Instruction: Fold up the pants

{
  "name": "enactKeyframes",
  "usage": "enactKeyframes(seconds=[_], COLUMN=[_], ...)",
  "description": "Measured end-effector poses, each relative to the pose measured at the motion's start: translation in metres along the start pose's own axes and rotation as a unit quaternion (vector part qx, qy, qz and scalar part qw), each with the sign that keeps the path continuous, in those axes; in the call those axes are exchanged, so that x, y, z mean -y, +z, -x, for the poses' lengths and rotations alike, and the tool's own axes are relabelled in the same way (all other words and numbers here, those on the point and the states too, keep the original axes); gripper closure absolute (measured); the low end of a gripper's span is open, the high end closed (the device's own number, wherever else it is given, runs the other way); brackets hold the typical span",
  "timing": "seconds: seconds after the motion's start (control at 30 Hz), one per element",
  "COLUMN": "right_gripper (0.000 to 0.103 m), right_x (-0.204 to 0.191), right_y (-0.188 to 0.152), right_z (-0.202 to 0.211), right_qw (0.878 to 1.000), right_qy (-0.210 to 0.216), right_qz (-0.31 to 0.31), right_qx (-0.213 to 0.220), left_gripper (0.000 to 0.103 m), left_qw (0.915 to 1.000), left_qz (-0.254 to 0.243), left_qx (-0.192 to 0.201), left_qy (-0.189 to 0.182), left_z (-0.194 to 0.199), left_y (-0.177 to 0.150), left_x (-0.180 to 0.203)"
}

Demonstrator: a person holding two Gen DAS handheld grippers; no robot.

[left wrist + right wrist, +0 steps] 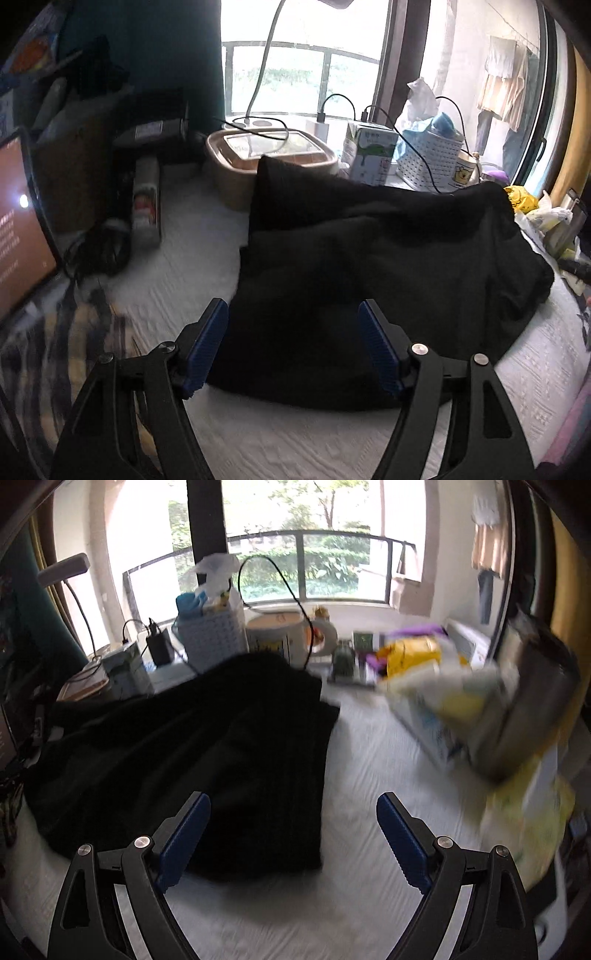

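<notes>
Black pants lie folded in a thick pile on a white textured bed cover. My left gripper is open and empty, hovering over the pile's near left edge, with blue pads spread wide. In the right wrist view the pants fill the left half. My right gripper is open and empty above the pile's near right corner and the bare cover. Nothing is held.
A tan lidded box, a carton and a white basket with cables line the window sill. A tablet stands at left. Bags and packets crowd the right side. A striped cloth lies near left.
</notes>
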State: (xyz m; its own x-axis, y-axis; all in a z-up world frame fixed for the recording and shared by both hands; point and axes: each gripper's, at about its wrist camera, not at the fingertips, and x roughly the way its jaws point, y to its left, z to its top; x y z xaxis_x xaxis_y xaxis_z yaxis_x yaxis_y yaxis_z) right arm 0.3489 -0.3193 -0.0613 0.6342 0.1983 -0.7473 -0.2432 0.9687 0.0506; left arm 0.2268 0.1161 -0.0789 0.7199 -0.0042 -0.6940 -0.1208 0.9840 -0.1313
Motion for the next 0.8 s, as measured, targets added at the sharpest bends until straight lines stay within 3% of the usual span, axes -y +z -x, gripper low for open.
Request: enactKeyframes(seconds=[0.17, 0.33, 0.6, 0.8], right_gripper=[0.011, 0.011, 0.01, 0.01], right_x=[-0.011, -0.029, -0.02, -0.002], right_y=[-0.031, -0.041, -0.019, 0.004], right_z=[-0.001, -0.018, -0.05, -0.072], right_qw=[0.998, 0.995, 0.989, 0.969], right_qy=[0.038, 0.079, 0.111, 0.148], right_qz=[-0.035, -0.039, -0.095, -0.196], right_qx=[-0.023, -0.045, -0.033, -0.031], left_gripper=[0.03, 0.03, 0.03, 0.03], left_qw=[0.9999, 0.9997, 0.9983, 0.9976], left_qz=[0.012, 0.024, 0.054, 0.057], left_qx=[0.005, -0.001, -0.01, -0.019], left_qy=[-0.009, -0.001, 0.021, 0.035], left_z=[0.014, 0.022, 0.029, 0.032], left_y=[-0.008, -0.017, -0.03, -0.031], left_x=[0.0, -0.006, -0.018, -0.015])
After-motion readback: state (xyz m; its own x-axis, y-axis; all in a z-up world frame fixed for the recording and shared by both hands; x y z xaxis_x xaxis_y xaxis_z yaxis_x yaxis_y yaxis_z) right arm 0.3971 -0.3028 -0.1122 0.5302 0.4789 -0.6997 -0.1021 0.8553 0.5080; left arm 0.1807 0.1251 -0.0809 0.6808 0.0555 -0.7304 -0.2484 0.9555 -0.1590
